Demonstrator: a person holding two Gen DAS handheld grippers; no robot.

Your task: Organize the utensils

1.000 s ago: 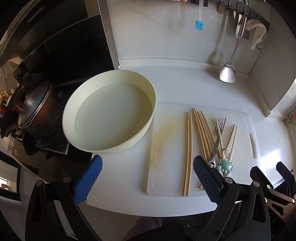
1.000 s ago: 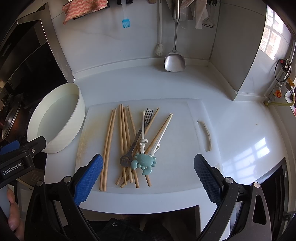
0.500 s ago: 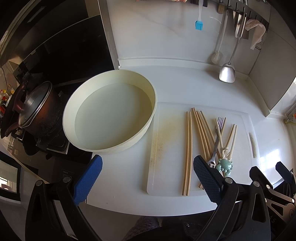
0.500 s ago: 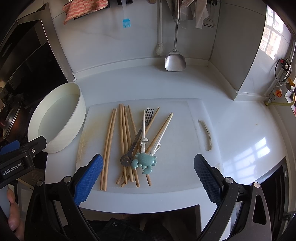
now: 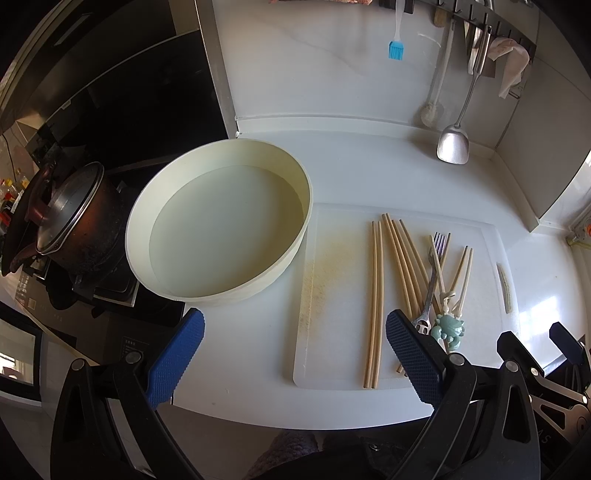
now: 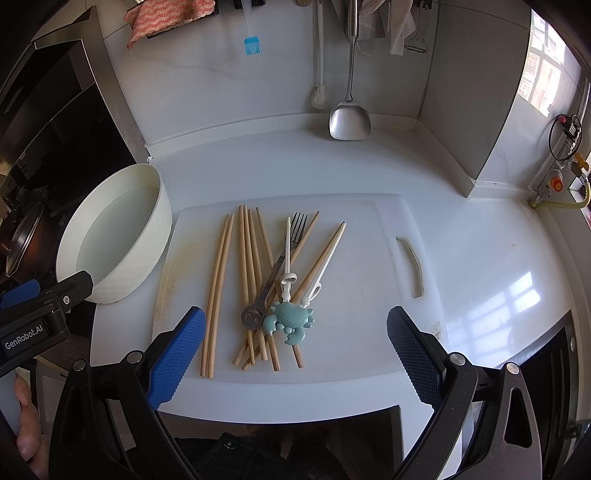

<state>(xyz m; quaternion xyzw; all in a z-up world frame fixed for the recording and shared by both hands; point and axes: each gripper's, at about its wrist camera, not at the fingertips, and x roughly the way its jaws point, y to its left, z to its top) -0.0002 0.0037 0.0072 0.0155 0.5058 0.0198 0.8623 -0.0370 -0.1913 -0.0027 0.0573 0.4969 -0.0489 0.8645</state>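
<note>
Utensils: chopsticks [image 6: 248, 273], a fork [image 6: 280, 262] and a crab trainer pair [image 6: 291, 317] lie in a loose pile on the board [image 6: 369, 325], left of its middle
Chopsticks: one bamboo pair [image 6: 218, 291] lies straight and apart at the left of the pile; the rest fan out and cross each other, tips pointing far
Fork: metal, tines far, handle near, resting across the bamboo sticks; its handle end touches the crab
Crab trainer pair: teal crab at the near end, white sticks running far-right from it, on top of the pile
Board: white, on the white tabletop [image 6: 498, 280], handle slot at its right edge; a yellowish stain along its left side
Bowl: large, cream, round [image 5: 221, 221], just left of the board and touching its far-left corner in the left view; nothing in it
Pot: dark, lidded [image 5: 70, 221], left of the bowl on the stove
Wall: a blue brush [image 6: 252, 46], a metal spatula [image 6: 349, 118] and a pink cloth [image 6: 170, 14] hang at the far side
Left claw [image 5: 291, 360]: spread wide, holding nothing, hovering near the bowl and the board's left edge
Right claw [image 6: 293, 358]: spread wide, holding nothing, hovering above the board's near edge with the pile between its blue pads [image 6: 177, 358]
</note>
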